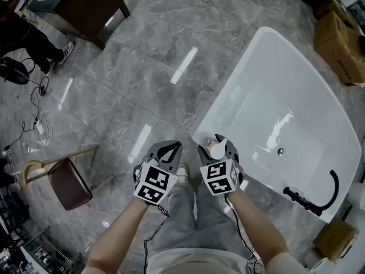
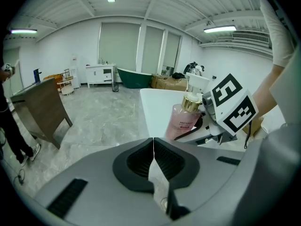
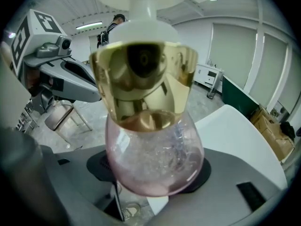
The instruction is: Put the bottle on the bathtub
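Observation:
A pink pump bottle with a gold collar and white pump fills the right gripper view, and my right gripper is shut on it. In the head view the bottle's top sits over the near left corner of the white bathtub. The left gripper view shows the bottle upright beside the tub's rim. My left gripper is shut with nothing between its jaws, just left of the right one above the grey floor.
A black faucet stands on the tub's near right end. A brown stool lies at my left, a dark cabinet at the far left, cardboard boxes at the far right. A person's legs show at the upper left.

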